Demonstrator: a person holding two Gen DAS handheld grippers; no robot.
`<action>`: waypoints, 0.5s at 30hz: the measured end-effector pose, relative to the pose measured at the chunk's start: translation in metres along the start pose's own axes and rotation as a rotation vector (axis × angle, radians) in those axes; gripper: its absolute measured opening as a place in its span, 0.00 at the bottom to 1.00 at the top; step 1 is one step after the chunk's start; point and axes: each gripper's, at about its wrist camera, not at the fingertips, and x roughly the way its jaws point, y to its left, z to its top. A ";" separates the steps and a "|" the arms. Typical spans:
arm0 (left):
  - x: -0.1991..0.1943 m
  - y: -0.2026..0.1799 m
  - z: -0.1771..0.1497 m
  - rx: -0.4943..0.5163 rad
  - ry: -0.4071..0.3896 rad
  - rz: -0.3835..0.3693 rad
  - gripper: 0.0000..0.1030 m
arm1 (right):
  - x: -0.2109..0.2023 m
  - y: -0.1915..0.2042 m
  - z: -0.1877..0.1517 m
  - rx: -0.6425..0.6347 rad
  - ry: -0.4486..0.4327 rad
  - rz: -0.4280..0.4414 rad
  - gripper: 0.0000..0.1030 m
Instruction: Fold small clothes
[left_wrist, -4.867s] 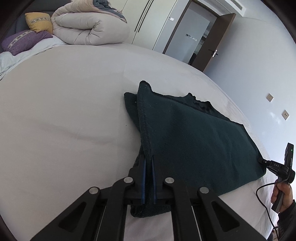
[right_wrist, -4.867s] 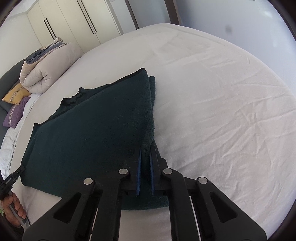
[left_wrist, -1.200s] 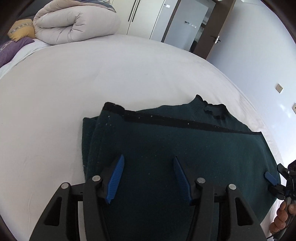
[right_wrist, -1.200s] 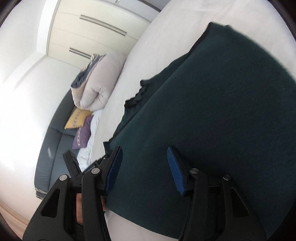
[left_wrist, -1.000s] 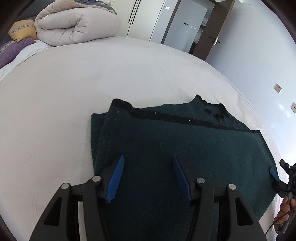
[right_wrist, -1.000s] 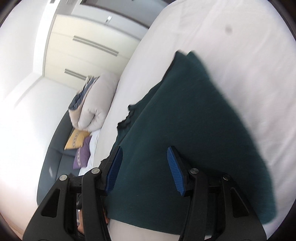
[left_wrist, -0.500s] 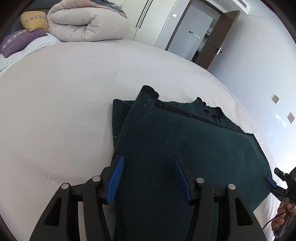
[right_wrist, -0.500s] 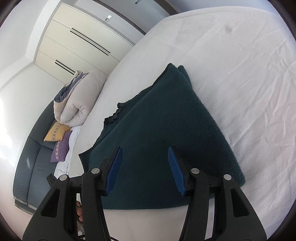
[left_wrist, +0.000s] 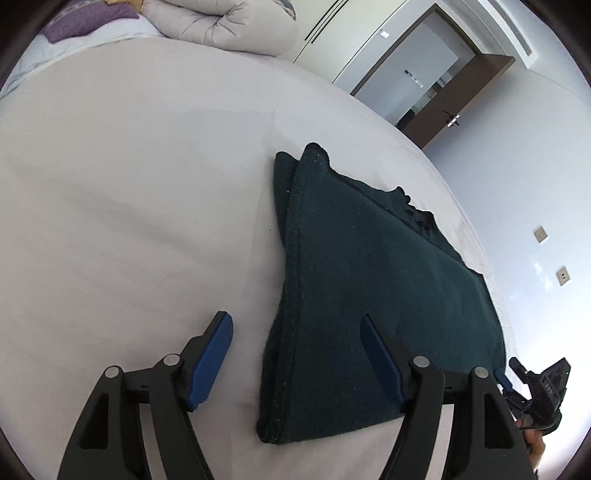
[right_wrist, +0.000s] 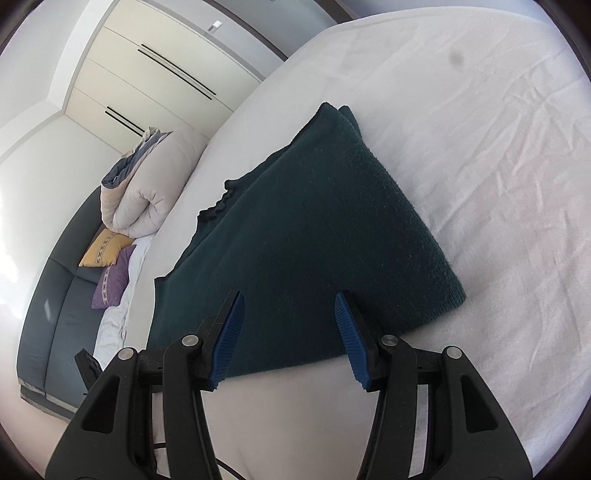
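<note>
No readable text or labels anywhere.

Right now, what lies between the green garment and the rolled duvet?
Only bare white sheet separates the green garment from the rolled duvet, seen in the left wrist view.

1. We count one dark green sweater on one bed.
2. We see two grippers: left gripper, right gripper.
3. We count two cushions: yellow cushion, purple cushion.
4. We see one rolled duvet.

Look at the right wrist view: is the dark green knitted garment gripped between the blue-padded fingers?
No. The dark green knitted garment lies flat on the white bed sheet, and the right gripper fingers stand apart above it.
</note>
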 end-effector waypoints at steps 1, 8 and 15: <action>0.002 0.001 0.003 -0.021 0.013 -0.021 0.79 | -0.003 0.001 0.001 -0.008 -0.002 0.002 0.49; 0.031 -0.013 0.025 -0.027 0.143 -0.061 0.89 | -0.010 0.021 0.005 -0.049 0.005 0.082 0.49; 0.043 -0.017 0.025 -0.067 0.270 -0.112 0.67 | 0.010 0.051 0.010 -0.083 0.052 0.132 0.49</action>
